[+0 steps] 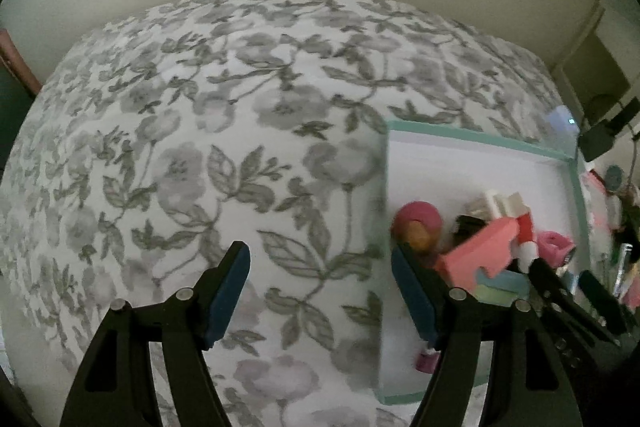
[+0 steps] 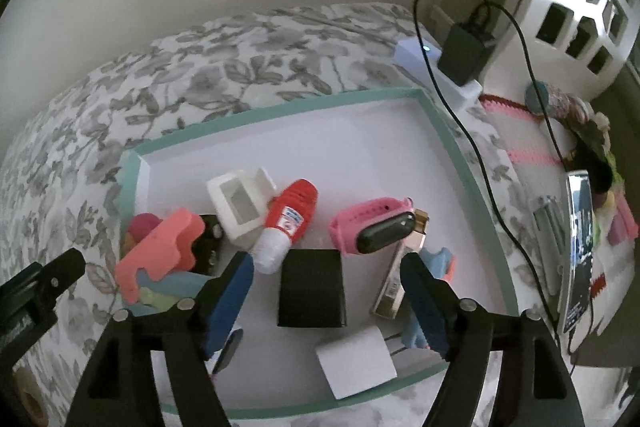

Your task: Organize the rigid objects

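A shallow white tray with a teal rim (image 2: 436, 115) lies on a floral bedspread. In it are a black box (image 2: 312, 289), a pink smartwatch (image 2: 374, 227), a red and white bottle (image 2: 286, 227), a white frame block (image 2: 240, 205), pink foam puzzle pieces (image 2: 160, 253), a white charger cube (image 2: 356, 361) and a gold tube (image 2: 394, 285). My right gripper (image 2: 326, 295) is open, its jaws either side of the black box. My left gripper (image 1: 320, 291) is open and empty over the bedspread, left of the tray (image 1: 472, 135). The foam pieces (image 1: 480, 251) show there too.
A white power strip (image 2: 440, 71) with a black adapter and cable lies beyond the tray's far right corner. A phone (image 2: 578, 251), pens and pink items lie to the right. The floral bedspread (image 1: 200, 147) stretches left to the wall.
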Tool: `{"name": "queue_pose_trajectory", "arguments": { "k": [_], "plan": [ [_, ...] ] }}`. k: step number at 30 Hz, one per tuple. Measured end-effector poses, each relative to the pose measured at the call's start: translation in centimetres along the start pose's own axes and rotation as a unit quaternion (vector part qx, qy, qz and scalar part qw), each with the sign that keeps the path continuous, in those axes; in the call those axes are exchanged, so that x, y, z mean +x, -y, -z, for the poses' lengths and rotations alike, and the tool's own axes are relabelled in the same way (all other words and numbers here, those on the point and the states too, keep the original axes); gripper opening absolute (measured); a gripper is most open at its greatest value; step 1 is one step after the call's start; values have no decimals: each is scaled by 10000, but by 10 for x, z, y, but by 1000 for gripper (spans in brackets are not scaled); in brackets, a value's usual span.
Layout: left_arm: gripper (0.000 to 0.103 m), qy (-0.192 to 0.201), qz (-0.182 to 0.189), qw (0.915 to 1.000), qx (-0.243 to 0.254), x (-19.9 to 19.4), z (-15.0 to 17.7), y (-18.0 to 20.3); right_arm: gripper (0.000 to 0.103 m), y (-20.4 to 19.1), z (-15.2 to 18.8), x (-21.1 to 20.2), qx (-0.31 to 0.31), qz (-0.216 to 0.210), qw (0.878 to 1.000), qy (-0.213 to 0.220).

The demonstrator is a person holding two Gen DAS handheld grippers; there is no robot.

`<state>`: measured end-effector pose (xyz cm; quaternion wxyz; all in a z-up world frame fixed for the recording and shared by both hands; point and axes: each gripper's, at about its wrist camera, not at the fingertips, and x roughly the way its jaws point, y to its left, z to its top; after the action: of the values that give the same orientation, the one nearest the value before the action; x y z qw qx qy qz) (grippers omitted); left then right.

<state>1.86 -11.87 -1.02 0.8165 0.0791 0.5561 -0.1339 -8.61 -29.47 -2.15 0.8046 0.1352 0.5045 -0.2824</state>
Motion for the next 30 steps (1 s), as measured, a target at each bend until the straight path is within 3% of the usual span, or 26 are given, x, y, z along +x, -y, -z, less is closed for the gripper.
{"name": "queue_pose_trajectory", "arguments": {
  "k": [3,7,10,20,30],
  "plan": [
    [92,12,-96,10000,-6,2,-1,-4,87,-2,0,0,-13,-21,10000,33],
    [92,67,-175,9998,-39,3,-2,-11,92,-2,0,0,2,-47,10000,43],
    [96,104,-263,9995,-130,4,-4,-18,103,-3,0,1,-5,-51,10000,56],
    [97,194,-222,9990,-340,4,-7,-33,103,-18,2,-1,-184,-65,9997,130],
    [97,-15,5,9995,-306,5,-4,-38,103,-30,4,-4,-316,-114,9994,129]
  ]
}}
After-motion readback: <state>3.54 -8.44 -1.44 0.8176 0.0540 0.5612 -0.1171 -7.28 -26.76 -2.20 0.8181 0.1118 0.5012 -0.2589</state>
